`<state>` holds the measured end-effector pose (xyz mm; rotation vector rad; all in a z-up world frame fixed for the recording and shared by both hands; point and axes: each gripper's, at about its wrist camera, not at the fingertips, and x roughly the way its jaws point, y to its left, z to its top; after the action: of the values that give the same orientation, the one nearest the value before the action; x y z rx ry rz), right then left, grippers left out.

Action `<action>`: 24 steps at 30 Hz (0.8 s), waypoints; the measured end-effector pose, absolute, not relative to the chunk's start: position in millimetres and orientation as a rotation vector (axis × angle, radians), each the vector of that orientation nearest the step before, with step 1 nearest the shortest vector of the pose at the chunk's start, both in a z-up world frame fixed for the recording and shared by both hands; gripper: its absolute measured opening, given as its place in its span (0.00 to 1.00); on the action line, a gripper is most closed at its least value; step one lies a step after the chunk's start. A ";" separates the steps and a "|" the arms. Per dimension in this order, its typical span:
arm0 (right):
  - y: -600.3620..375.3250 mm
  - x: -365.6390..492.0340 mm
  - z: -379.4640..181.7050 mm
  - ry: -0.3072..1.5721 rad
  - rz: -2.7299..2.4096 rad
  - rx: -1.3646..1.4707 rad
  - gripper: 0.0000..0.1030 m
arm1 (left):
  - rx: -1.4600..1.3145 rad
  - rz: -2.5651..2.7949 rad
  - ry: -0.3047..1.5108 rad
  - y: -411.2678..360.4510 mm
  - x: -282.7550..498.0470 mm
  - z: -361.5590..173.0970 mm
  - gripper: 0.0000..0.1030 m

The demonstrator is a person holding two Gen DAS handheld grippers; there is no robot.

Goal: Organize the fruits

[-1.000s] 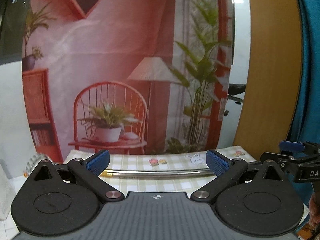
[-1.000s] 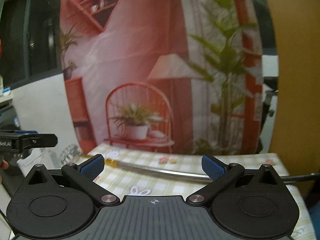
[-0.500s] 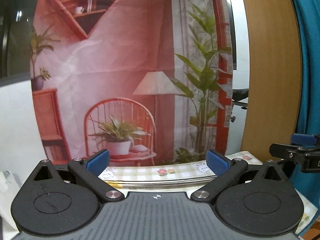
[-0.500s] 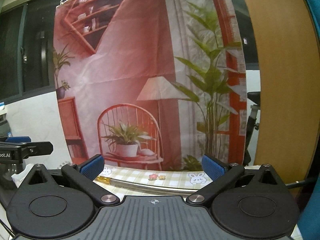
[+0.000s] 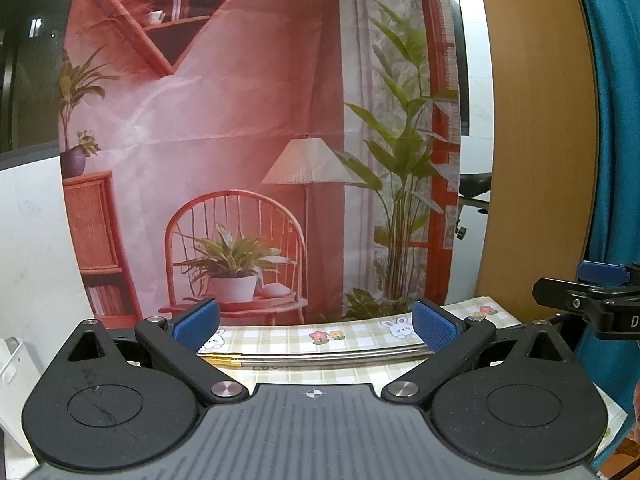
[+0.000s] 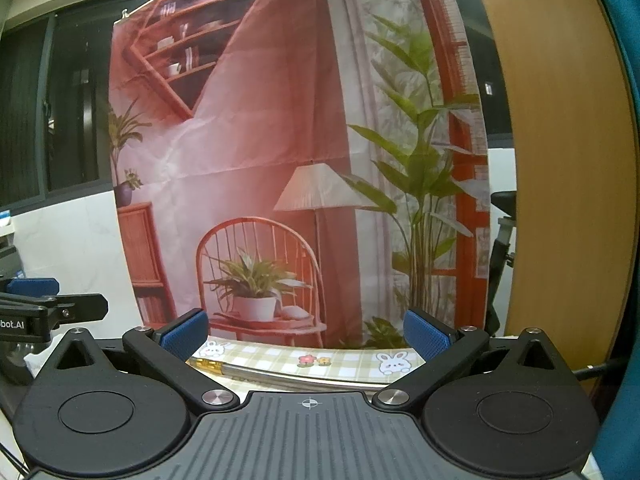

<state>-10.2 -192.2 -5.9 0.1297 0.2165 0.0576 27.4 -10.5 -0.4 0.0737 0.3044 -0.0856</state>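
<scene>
No fruit shows in either view. My left gripper (image 5: 314,322) is open and empty, its blue pads wide apart, pointing level at the far end of a table with a checked bunny-print cloth (image 5: 288,338). My right gripper (image 6: 306,334) is also open and empty, raised over the same cloth (image 6: 280,358). The right gripper's finger shows at the right edge of the left wrist view (image 5: 600,280). The left gripper's finger shows at the left edge of the right wrist view (image 6: 32,292).
A metal rod with a brass tip (image 5: 320,360) lies across the cloth, also in the right wrist view (image 6: 256,374). A printed backdrop of a chair, lamp and plants (image 5: 240,160) hangs behind the table. A wooden panel (image 5: 536,140) stands at the right.
Both grippers have tilted upward, so the table surface has dropped low in both views and more of the backdrop shows. Both stay open and empty.
</scene>
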 end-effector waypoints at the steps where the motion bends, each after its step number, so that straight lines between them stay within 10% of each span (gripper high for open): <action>1: -192.2 -10.3 -6.0 0.217 0.058 0.130 1.00 | 0.074 -0.088 0.305 -10.6 27.2 -0.2 1.00; 24: -195.7 -19.9 0.3 0.197 0.051 0.138 1.00 | 0.079 -0.099 0.282 -14.4 10.6 7.5 1.00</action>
<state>-19.9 -195.7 0.3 0.1379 0.1972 0.0515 10.6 -14.4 7.5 0.0785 0.2822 -0.0992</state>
